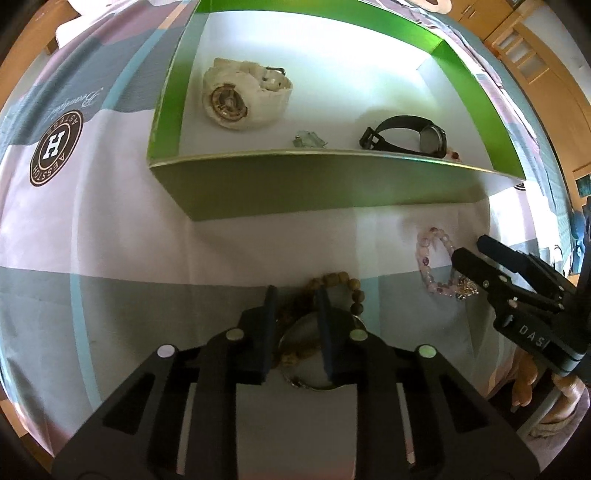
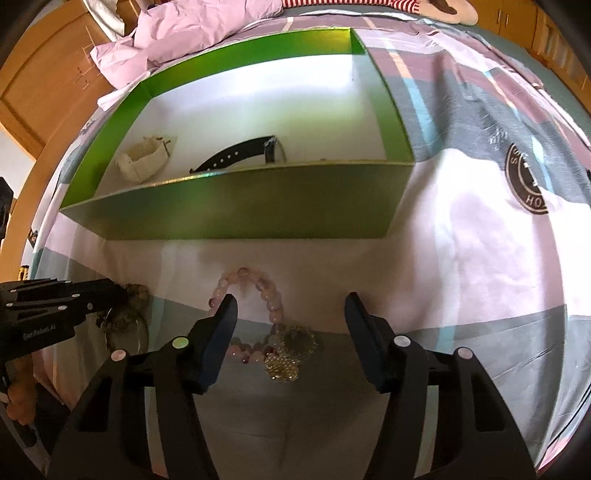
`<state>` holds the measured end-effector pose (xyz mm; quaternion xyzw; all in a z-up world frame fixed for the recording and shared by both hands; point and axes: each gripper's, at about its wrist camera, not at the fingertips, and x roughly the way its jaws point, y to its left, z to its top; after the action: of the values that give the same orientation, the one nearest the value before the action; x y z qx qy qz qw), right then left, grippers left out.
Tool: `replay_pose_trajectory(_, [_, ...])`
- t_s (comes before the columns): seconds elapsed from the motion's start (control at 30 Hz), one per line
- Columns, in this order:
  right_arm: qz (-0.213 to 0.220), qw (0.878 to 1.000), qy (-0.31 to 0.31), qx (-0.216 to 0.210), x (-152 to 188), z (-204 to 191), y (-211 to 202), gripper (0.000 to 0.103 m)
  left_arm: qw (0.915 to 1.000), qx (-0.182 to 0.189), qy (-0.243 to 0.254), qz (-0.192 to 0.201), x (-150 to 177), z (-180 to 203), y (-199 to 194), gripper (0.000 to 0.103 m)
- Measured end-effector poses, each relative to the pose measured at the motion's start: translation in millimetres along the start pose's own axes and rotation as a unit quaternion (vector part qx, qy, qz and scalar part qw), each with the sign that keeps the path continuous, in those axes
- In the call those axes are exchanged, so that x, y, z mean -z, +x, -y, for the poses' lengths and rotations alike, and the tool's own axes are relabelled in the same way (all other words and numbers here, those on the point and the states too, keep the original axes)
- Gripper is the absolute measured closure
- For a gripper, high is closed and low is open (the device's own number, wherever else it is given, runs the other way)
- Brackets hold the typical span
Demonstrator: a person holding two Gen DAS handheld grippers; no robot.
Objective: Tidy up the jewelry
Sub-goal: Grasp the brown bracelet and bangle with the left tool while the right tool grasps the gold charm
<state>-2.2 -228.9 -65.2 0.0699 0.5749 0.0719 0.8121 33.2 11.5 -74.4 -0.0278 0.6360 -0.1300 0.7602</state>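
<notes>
A green box (image 1: 325, 177) with a white floor holds a cream watch (image 1: 240, 96), a black watch (image 1: 410, 134) and a small clear trinket (image 1: 308, 140). My left gripper (image 1: 295, 295) is narrowed around a brown wooden bead bracelet (image 1: 343, 284) and a thin metal bangle (image 1: 314, 384) on the bedspread; whether it grips them I cannot tell. My right gripper (image 2: 290, 302) is open over a pink bead bracelet (image 2: 255, 288) with a gold brooch (image 2: 288, 350). The box (image 2: 236, 206) and both watches also show in the right wrist view.
The patterned bedspread (image 1: 110, 221) has a round brown logo (image 1: 55, 147). A pink pillow (image 2: 184, 29) lies behind the box. Wooden furniture (image 1: 528, 55) stands at the edges.
</notes>
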Motion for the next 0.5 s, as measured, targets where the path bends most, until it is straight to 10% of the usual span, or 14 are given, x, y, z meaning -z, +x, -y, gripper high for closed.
replay_pose_trajectory(0.23, [-0.047, 0.996, -0.075, 0.026, 17, -17, -2, 0.044, 0.9999, -0.016, -0.007, -0.001, -5, -4, 0, 0.063])
replay_pose_trajectory(0.37, [-0.04, 0.99, -0.124, 0.044, 25, -29, -3, 0.081, 0.9998, -0.018, -0.007, 0.001, -6, -13, -4, 0.063])
replay_pose_trajectory(0.5, [0.003, 0.993, -0.115, 0.03, 21, -23, -22, 0.081, 0.9998, -0.012, -0.015, 0.008, -9, -21, -10, 0.063])
